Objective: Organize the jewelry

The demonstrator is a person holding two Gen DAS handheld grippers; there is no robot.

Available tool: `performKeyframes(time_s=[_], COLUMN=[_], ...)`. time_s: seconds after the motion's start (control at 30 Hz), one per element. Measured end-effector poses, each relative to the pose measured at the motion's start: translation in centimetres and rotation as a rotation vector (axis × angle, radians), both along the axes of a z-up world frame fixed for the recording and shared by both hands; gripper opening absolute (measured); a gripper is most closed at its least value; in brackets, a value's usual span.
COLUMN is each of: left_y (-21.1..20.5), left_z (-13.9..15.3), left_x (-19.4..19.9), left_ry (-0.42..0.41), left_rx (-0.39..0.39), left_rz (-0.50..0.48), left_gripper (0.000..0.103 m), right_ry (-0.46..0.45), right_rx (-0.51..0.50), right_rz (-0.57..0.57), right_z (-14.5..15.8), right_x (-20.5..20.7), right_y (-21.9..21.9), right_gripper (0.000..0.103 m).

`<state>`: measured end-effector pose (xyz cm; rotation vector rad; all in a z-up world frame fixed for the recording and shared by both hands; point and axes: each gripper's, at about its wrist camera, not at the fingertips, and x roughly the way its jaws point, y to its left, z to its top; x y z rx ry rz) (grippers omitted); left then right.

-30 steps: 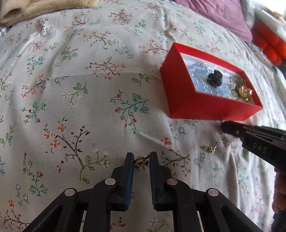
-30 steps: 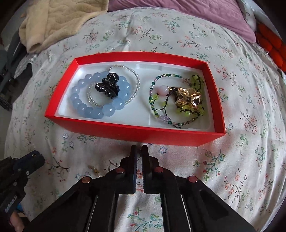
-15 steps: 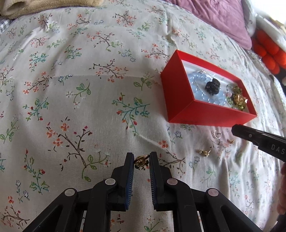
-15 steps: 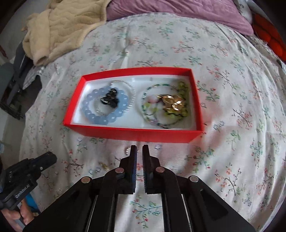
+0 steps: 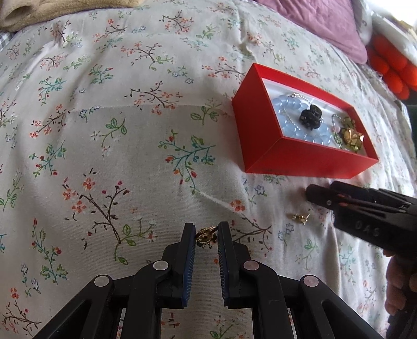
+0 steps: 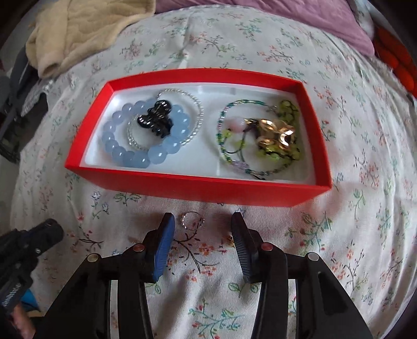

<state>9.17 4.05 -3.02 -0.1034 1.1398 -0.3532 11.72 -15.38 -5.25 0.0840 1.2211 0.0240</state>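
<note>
My left gripper is shut on a small gold charm, held just above the flowered bedspread. To its right lies a loose gold earring. The red box holds a blue bead bracelet, a black hair claw, a green bead string and a gold clip. My right gripper points down in front of the box with its jaws opening. A small silver ring lies on the cloth between its fingers, nearer the left one, untouched.
A beige blanket is bunched at the far left and a purple pillow lies at the back. Orange cushions sit at the far right. The bed's edge drops off at the left, with dark items beyond.
The right gripper's jaws have spread apart, and it has come in closer to the box than half a second ago; the silver ring now shows between its fingers. The left gripper has kept still with the charm.
</note>
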Motion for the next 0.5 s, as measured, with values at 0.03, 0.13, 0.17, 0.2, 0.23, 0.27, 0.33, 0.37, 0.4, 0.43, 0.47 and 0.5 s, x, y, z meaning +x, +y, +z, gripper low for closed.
performKeyframes(time_s=[0.03,0.13,0.17,0.2,0.23,0.27,0.33,0.37,0.4,0.43,0.47,0.5], left_y=[0.0,-0.2,-0.3,-0.4,-0.5,-0.6,-0.7,-0.7,-0.8,-0.8,-0.8,-0.8], left_z=[0.0,-0.1,-0.1,-0.1,-0.1,-0.1,0.1,0.1,0.2,0.2,0.2,0.1], left_x=[0.0,0.1,0.2,0.2,0.2,0.2,0.2,0.1,0.1,0.0,0.0,0.0], left_ry=[0.0,-0.002,-0.002,-0.002,-0.002,-0.002,-0.006,-0.009,-0.012,-0.013,-0.013,-0.012], left_rx=[0.001,0.01,0.014,0.017,0.018,0.018,0.019,0.02,0.023,0.024,0.024,0.025], left_rz=[-0.001,-0.005,-0.006,-0.005,-0.004,-0.004,-0.009,-0.01,-0.012,-0.014,-0.016,-0.017], left_gripper=[0.012,0.012,0.012,0.012,0.012,0.012,0.012,0.012,0.012,0.012,0.012,0.012], right_ry=[-0.003,-0.014,-0.016,-0.017,-0.018,-0.017,-0.015,-0.015,-0.013,-0.014,-0.014,-0.013], right_rx=[-0.013,-0.053,-0.059,-0.063,-0.067,-0.065,-0.062,-0.06,-0.058,-0.06,-0.06,-0.057], right_rz=[0.006,0.03,0.039,0.049,0.061,0.069,0.081,0.085,0.086,0.087,0.086,0.084], right_z=[-0.1,-0.3,-0.3,-0.3,-0.3,-0.3,-0.4,-0.4,-0.4,-0.3,-0.3,-0.3], right_x=[0.0,-0.1,-0.1,-0.1,-0.2,-0.2,-0.2,-0.2,-0.2,-0.3,-0.4,-0.3], right_y=[0.2,0.9,1.1,1.3,1.5,1.6,1.9,2.0,2.0,2.1,2.0,2.0], right_gripper=[0.048,0.045,0.043,0.039,0.034,0.031,0.024,0.022,0.021,0.021,0.021,0.021])
